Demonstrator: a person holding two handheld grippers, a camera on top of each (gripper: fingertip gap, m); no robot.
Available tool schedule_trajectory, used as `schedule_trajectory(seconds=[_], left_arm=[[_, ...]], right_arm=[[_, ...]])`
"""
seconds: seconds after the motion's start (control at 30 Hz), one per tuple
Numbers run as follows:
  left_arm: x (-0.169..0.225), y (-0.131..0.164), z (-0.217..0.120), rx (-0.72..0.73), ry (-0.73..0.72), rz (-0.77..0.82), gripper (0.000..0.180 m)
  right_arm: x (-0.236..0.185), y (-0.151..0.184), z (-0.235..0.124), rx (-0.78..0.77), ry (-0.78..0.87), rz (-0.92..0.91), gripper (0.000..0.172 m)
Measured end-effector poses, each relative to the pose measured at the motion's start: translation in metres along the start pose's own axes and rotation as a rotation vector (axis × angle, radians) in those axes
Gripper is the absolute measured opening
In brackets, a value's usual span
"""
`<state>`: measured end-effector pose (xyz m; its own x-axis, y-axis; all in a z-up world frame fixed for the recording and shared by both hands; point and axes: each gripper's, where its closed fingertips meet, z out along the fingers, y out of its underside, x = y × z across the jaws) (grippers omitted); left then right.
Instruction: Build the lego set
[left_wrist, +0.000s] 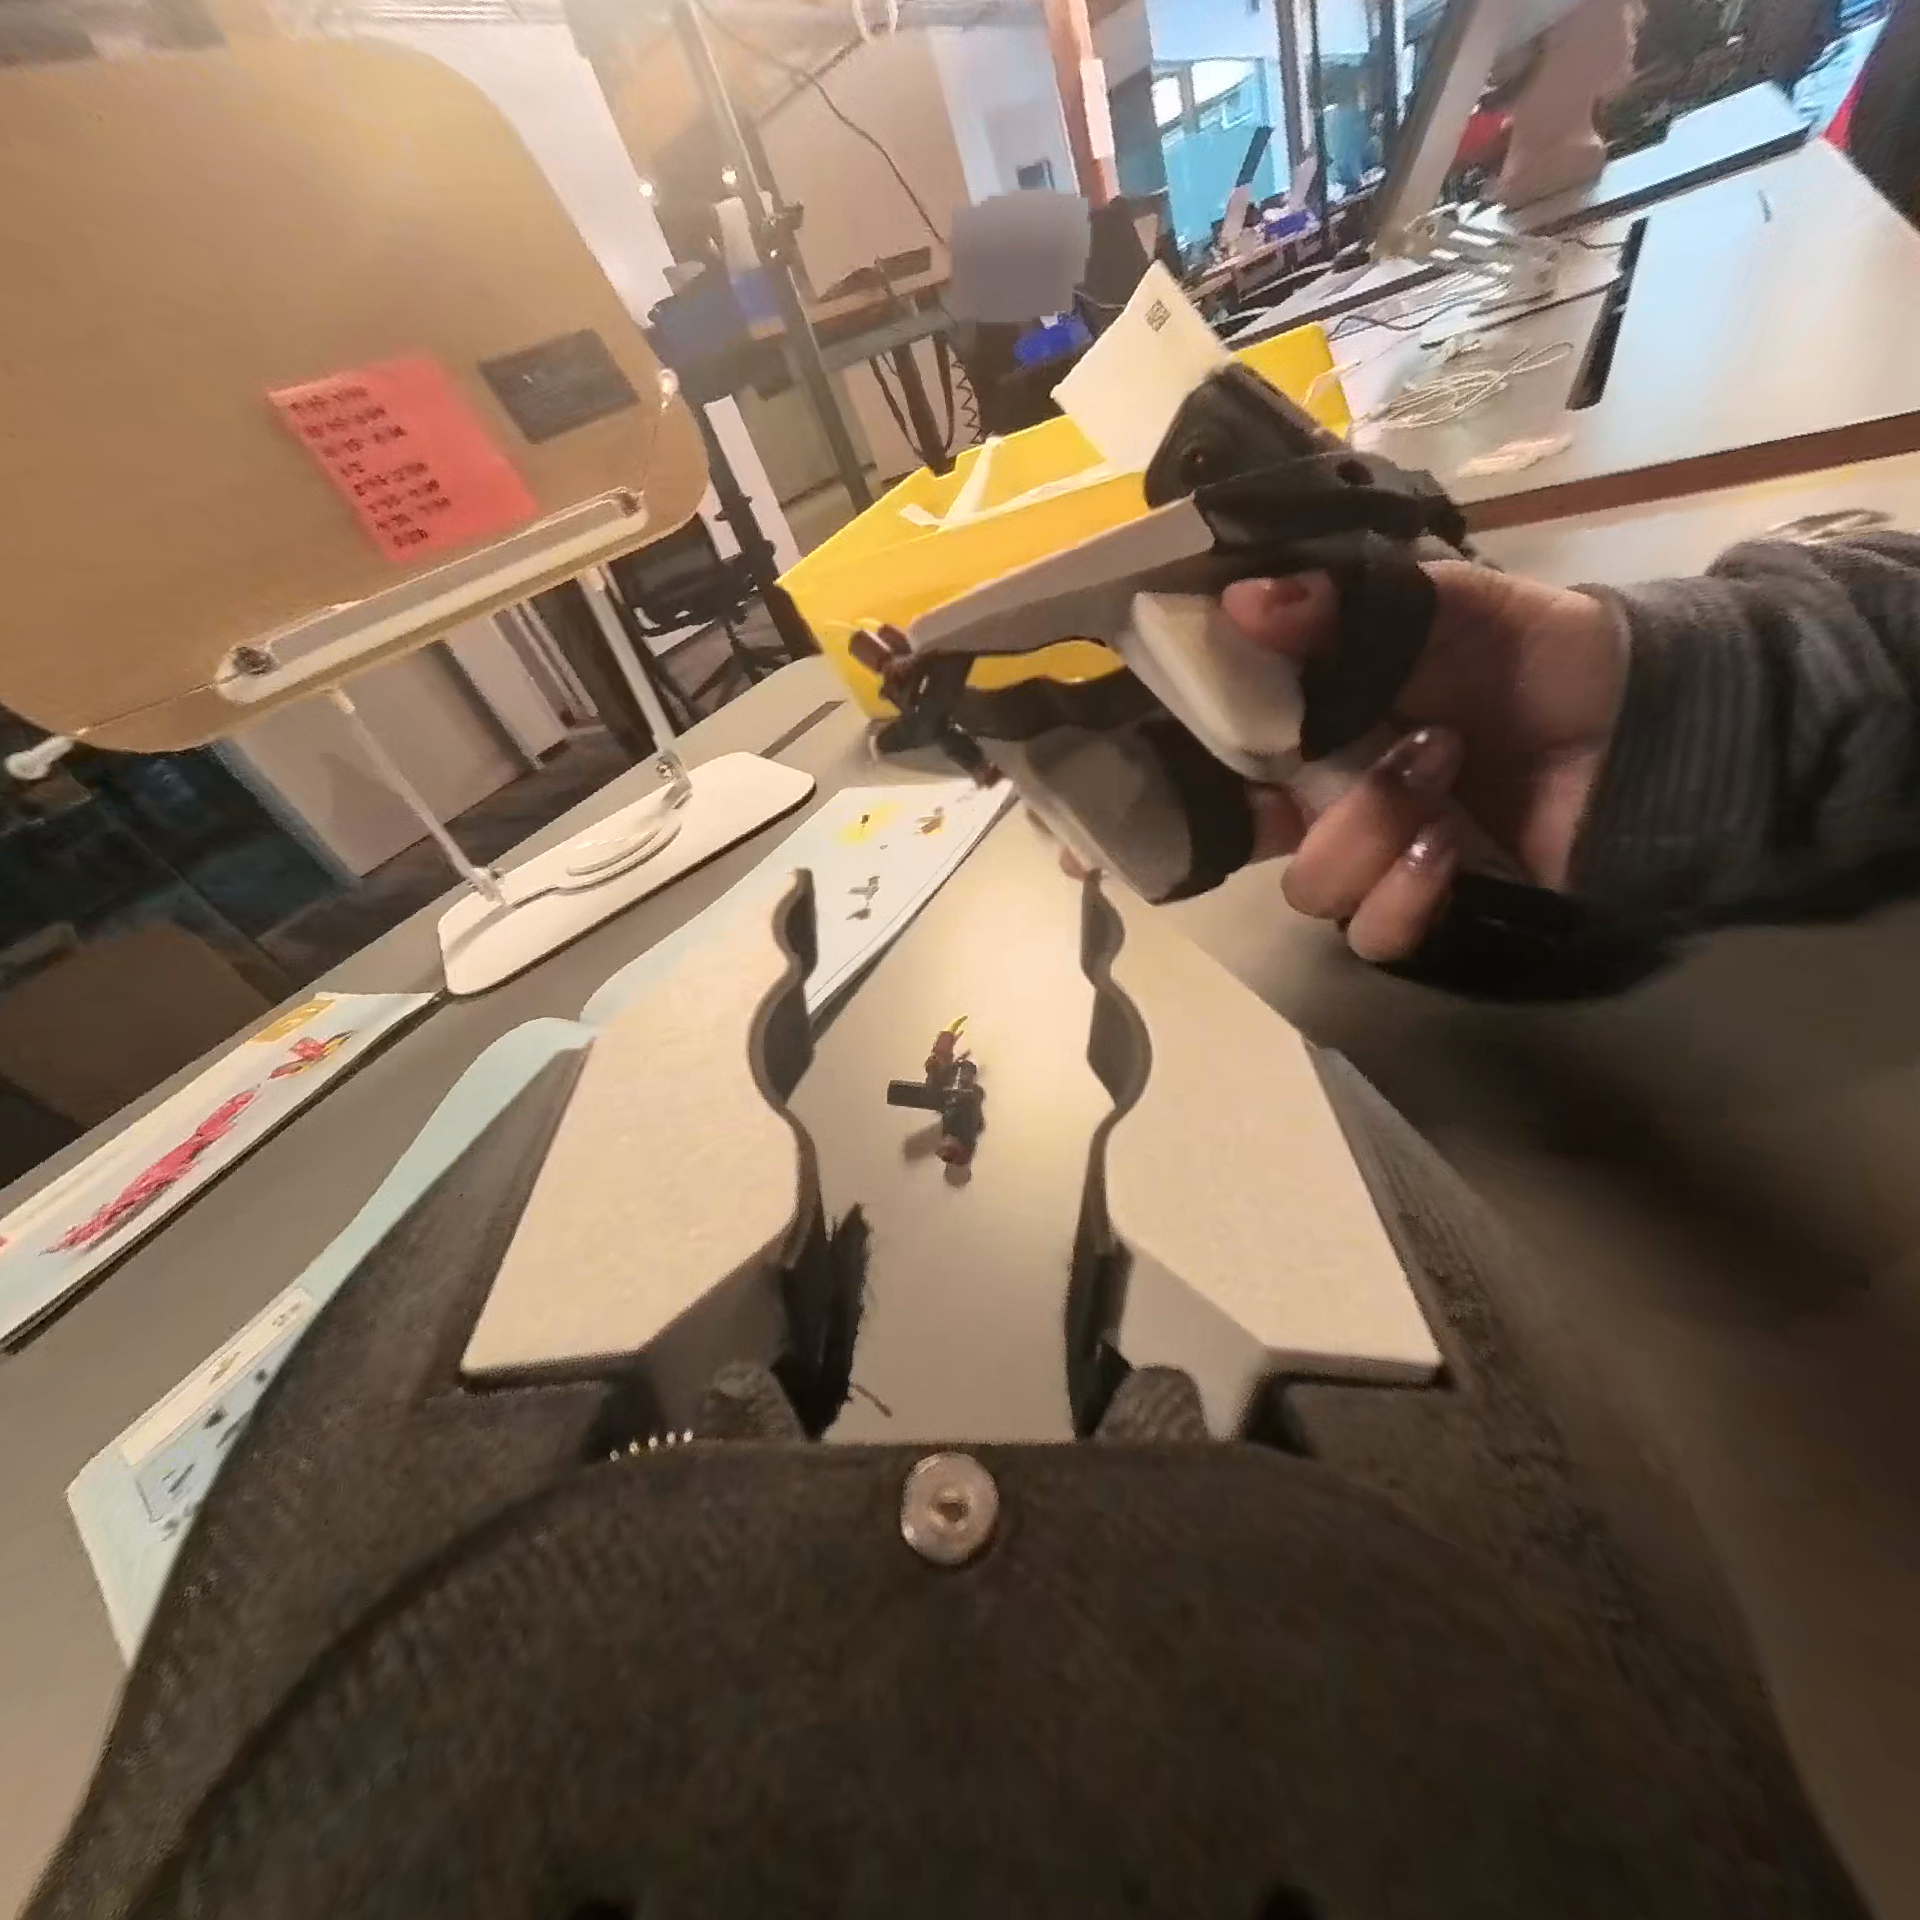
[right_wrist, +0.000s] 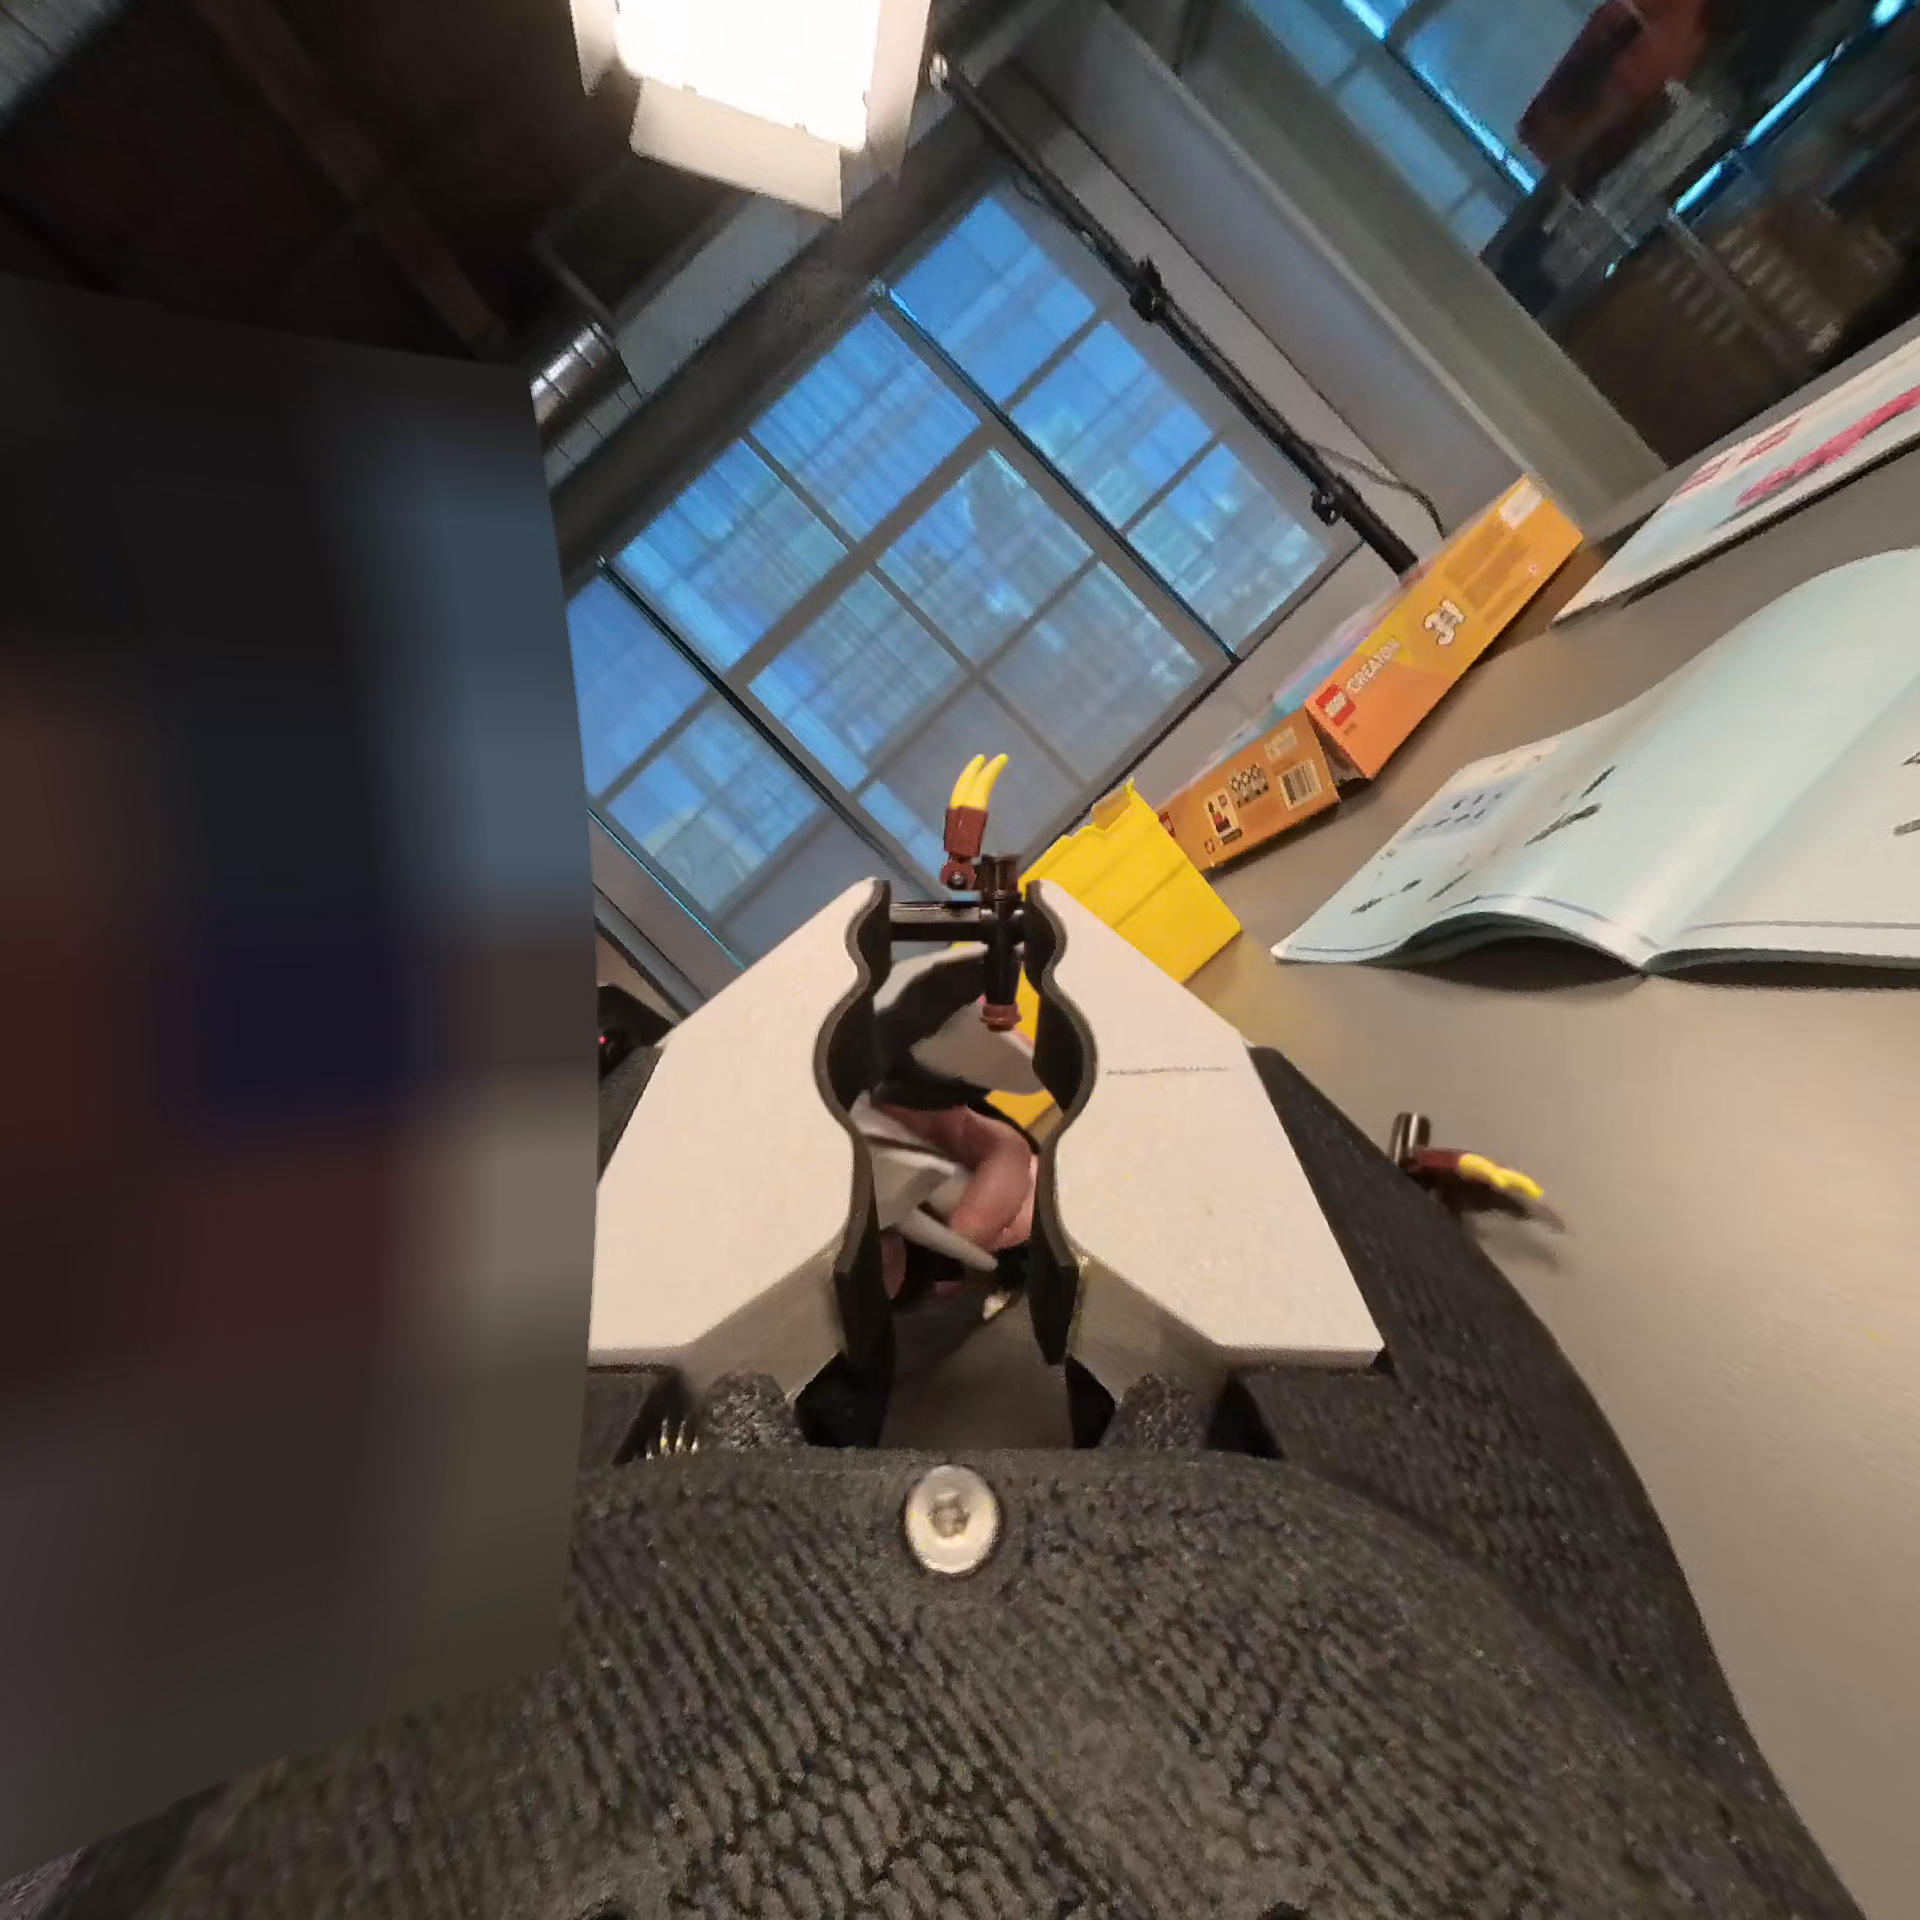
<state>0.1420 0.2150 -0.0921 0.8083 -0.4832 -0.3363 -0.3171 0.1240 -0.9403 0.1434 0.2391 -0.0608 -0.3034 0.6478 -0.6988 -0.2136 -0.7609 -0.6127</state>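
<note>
My left gripper (left_wrist: 945, 894) is open just above the grey table (left_wrist: 1039, 956). A small black and brown toy-brick assembly with a yellow claw (left_wrist: 951, 1091) lies on the table between its fingers, and neither pad touches it. My right gripper (right_wrist: 956, 899) is shut on a black toy-brick assembly (right_wrist: 987, 914) topped by a brown piece with two yellow claws (right_wrist: 977, 790), and holds it in the air. The left wrist view shows this gripper (left_wrist: 914, 675) up and to the right, held by a hand (left_wrist: 1455, 748). The loose assembly also shows in the right wrist view (right_wrist: 1475, 1179).
A yellow bin (left_wrist: 935, 561) with white paper stands behind the right gripper. A beige panel on a white stand (left_wrist: 623, 862) is at the left. Open instruction booklets (left_wrist: 904, 862) (right_wrist: 1662, 810) lie on the table. Orange toy boxes (right_wrist: 1403, 675) lie at the far edge. Spacing between my two grippers at the tips: around 4 cm.
</note>
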Motion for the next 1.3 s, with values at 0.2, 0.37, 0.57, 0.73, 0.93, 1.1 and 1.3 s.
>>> schedule_trajectory(seconds=[0.2, 0.37, 0.57, 0.73, 0.93, 1.1, 1.3], left_arm=[[0.004, 0.007, -0.011, -0.039, 0.064, 0.002, 0.049], [0.000, 0.030, -0.006, -0.187, 0.085, 0.028, 0.050], [-0.003, 0.066, 0.010, -0.436, 0.148, -0.047, 0.048], [-0.007, 0.089, 0.019, -0.572, 0.182, -0.096, 0.049], [-0.023, 0.079, 0.014, -0.491, 0.114, -0.130, 0.051], [-0.041, 0.059, 0.002, -0.328, 0.038, -0.132, 0.050], [-0.050, 0.050, -0.004, -0.246, 0.032, -0.182, 0.046]], right_arm=[[0.012, -0.032, -0.023, 0.110, 0.110, -0.146, 0.024], [0.017, -0.061, -0.044, 0.221, 0.297, -0.501, 0.024], [0.024, -0.069, -0.033, 0.203, 0.397, -0.795, 0.024], [0.043, -0.079, -0.021, 0.161, 0.482, -0.927, 0.024], [0.057, -0.115, -0.042, 0.295, 0.689, -0.995, 0.024], [0.033, -0.145, -0.086, 0.449, 0.787, -1.075, 0.023], [0.025, -0.174, -0.138, 0.600, 0.873, -1.012, 0.023]])
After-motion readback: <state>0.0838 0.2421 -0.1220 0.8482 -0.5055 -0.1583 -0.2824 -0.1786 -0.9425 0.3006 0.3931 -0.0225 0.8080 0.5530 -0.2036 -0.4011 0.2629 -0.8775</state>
